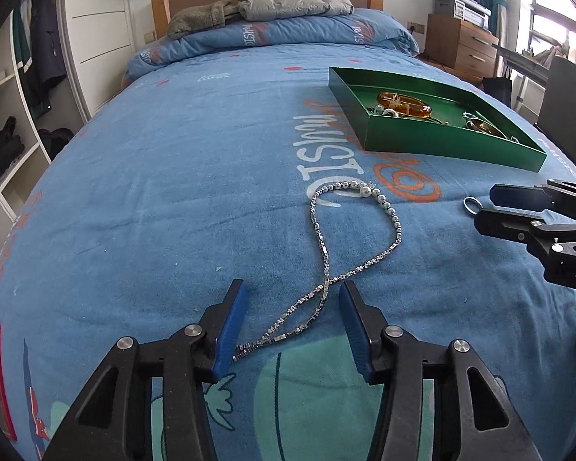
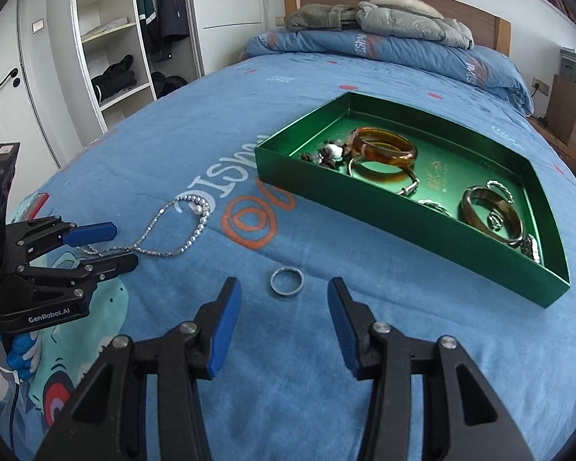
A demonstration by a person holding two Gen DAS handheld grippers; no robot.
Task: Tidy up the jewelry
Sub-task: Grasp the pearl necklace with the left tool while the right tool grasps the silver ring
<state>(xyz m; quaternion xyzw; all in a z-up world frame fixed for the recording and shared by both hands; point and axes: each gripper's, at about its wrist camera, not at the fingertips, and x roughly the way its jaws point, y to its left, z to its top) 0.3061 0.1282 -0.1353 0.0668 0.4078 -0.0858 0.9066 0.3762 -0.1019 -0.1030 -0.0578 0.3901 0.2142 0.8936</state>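
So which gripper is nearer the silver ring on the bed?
Right. The ring lies just ahead of the right gripper, between its open jaws; the left gripper is off beside it, straddling the necklace.

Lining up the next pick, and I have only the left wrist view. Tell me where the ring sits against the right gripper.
Observer: The ring lies flat on the bedspread, untouched, just at the tips of the right gripper, whose jaws stand open on either side of it.
Operator: Report the tray's free space.
Observer: The green tray has bare floor at its far corner. An amber bangle sits mid-tray.
Operator: Now its near right end.
Observer: A darker brown bangle lies there among small silver pieces.
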